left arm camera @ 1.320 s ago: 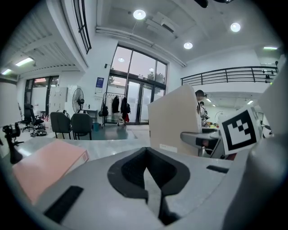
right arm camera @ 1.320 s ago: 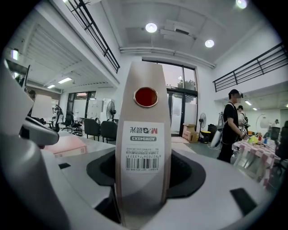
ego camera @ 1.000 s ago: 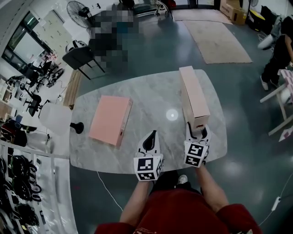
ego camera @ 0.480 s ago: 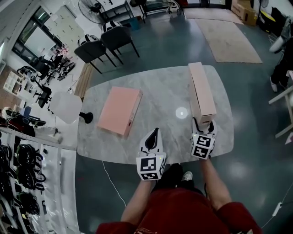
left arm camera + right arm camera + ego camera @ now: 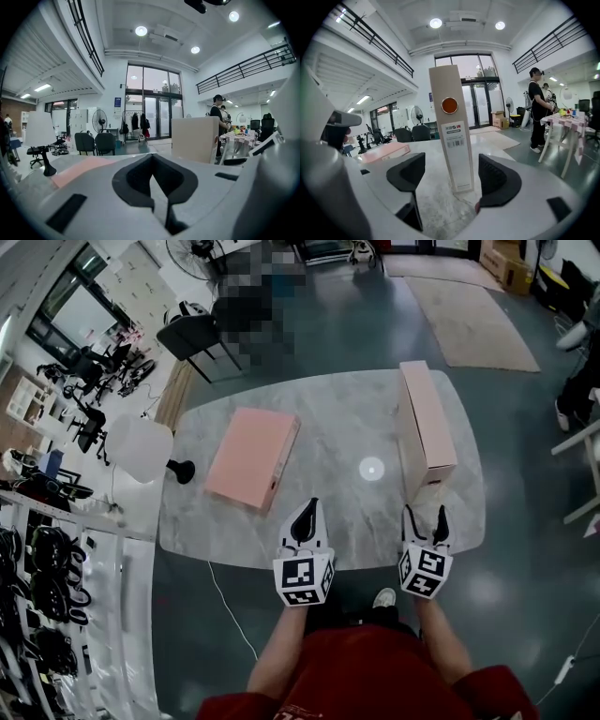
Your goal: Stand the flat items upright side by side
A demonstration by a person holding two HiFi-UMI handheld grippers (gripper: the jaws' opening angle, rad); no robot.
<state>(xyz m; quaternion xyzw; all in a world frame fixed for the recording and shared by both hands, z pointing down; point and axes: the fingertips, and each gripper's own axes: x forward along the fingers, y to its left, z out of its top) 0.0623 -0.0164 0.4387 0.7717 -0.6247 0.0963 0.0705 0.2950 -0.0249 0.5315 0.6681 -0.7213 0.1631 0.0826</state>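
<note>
The upright pink box [image 5: 427, 427] is standing at the table's [image 5: 347, 418] right; the flat pink box [image 5: 251, 457] is lying left, awaiting you. Your right gripper's [image 5: 425, 517] jaws, having just been opening, are spreading with nothing between them; your left gripper's [image 5: 306, 521] are pressing together.

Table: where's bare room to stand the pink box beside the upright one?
Widest bare patch: the middle of the table, between the flat pink box and the upright box, far edge to near edge. A narrow strip is free right of the upright box. Crowded: the left end, where the lamp base stands beside the flat pink box.
</note>
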